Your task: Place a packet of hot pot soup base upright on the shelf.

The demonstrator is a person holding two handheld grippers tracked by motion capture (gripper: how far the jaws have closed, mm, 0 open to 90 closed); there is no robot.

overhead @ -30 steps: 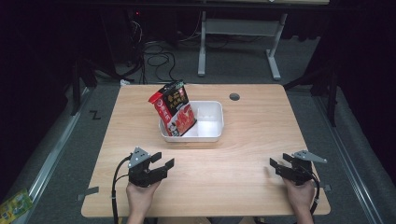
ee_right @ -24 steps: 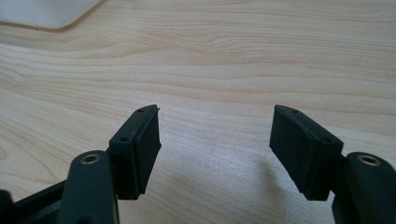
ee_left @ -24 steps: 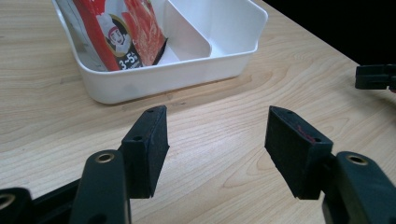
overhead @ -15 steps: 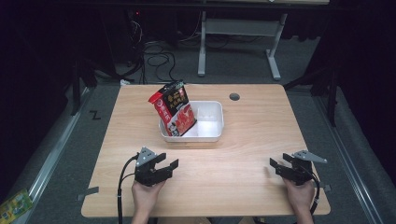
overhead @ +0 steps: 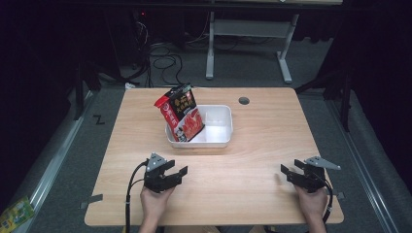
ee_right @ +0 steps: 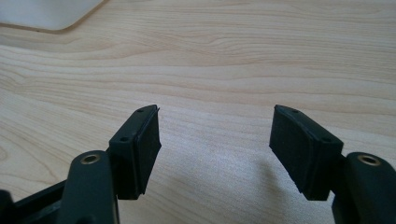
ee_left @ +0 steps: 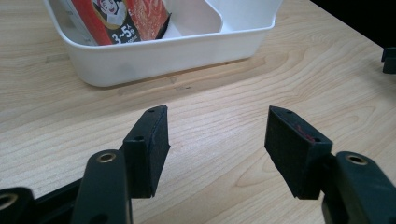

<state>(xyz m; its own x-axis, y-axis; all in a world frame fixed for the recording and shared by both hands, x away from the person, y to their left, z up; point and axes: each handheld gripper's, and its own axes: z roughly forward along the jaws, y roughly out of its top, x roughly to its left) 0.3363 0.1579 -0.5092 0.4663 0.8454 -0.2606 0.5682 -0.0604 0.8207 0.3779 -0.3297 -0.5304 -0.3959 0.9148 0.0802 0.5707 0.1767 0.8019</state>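
High view has the left gripper and right gripper both parked near the table's front edge, jaws spread wide, nothing between them. Red snack bag stands tilted in the white bin's left compartment, toward the table's back edge.

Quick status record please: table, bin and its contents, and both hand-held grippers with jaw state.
surface: wooden table, round hole near far edge
bin: white divided bin, far-centre of table
contents: red snack packet standing tilted in the bin's left compartment, top sticking out above the rim; right compartment looks empty
left hand-held gripper: near edge, jaws open, holding nothing, pointed toward the bin
right hand-held gripper: near right corner, jaws open, holding nothing, bare table ahead
contact: neither gripper touches bin or packet
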